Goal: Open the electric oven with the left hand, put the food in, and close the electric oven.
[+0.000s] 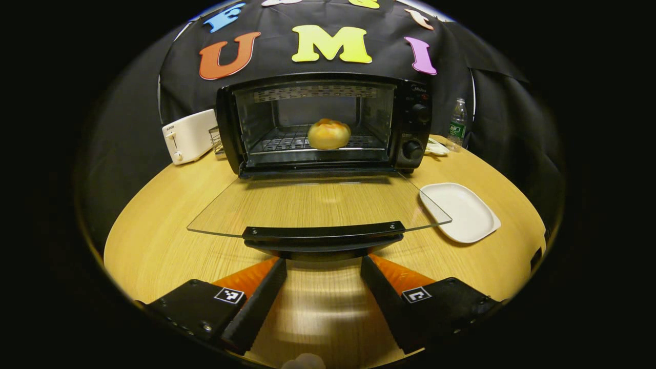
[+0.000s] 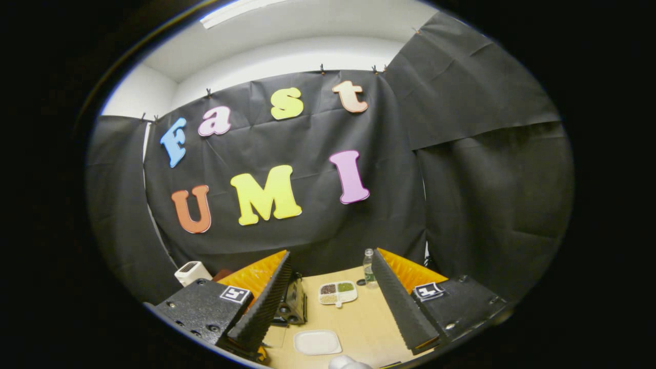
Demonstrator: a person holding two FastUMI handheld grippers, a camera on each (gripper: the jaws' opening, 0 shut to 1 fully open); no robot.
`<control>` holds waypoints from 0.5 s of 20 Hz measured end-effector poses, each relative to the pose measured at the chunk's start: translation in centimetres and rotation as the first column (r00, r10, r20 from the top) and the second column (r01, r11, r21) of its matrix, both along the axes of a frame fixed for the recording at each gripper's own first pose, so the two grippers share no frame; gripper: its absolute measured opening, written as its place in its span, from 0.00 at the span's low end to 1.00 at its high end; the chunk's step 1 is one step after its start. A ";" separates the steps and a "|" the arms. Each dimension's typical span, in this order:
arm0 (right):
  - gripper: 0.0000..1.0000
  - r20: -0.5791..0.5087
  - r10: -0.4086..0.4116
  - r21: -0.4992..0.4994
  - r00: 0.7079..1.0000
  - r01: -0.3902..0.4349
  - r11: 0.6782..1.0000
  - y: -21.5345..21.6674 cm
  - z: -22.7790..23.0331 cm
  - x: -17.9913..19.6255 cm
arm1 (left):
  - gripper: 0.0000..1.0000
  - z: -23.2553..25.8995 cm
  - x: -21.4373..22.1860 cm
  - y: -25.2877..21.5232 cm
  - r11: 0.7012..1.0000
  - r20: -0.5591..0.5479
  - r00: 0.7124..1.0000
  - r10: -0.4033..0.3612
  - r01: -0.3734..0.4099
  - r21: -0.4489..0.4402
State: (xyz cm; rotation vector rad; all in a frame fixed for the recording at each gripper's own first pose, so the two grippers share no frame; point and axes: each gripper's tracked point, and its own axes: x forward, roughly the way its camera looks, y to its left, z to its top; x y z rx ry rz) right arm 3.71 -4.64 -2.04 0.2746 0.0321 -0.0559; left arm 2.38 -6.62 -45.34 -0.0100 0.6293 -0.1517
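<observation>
The black electric oven (image 1: 328, 123) stands at the back of the table with its glass door (image 1: 318, 205) folded down flat toward me. A golden bun (image 1: 329, 134) rests on the wire rack inside. My left gripper (image 1: 323, 261) is open, its fingers just short of the door's black handle (image 1: 323, 233) and a little below it, holding nothing. In the right gripper view, my right gripper (image 2: 330, 253) is open and empty, raised high over the table. Below it, part of the oven (image 2: 294, 305) peeks past its left finger.
A white toaster (image 1: 188, 136) stands left of the oven and a water bottle (image 1: 457, 124) behind its right side. An empty white plate (image 1: 461, 211) lies right of the door on the round wooden table (image 1: 154, 246). A divided dish (image 2: 337, 293) sits near the bottle.
</observation>
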 end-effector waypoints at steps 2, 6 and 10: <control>0.96 0.005 -0.003 -0.002 1.000 0.003 1.000 -0.2 0.1 -0.1 | 0.95 1.3 0.7 0.2 1.000 0.038 0.999 0.002 -0.002 0.011; 0.96 0.003 -0.004 0.010 1.000 0.004 1.000 -0.3 0.0 -0.2 | 0.92 4.5 2.5 0.2 1.000 0.108 0.994 0.002 -0.004 0.012; 0.96 0.004 -0.006 0.015 1.000 0.006 1.000 -0.5 0.0 -0.3 | 0.96 7.4 4.0 -0.1 1.000 0.168 0.986 -0.018 0.013 0.028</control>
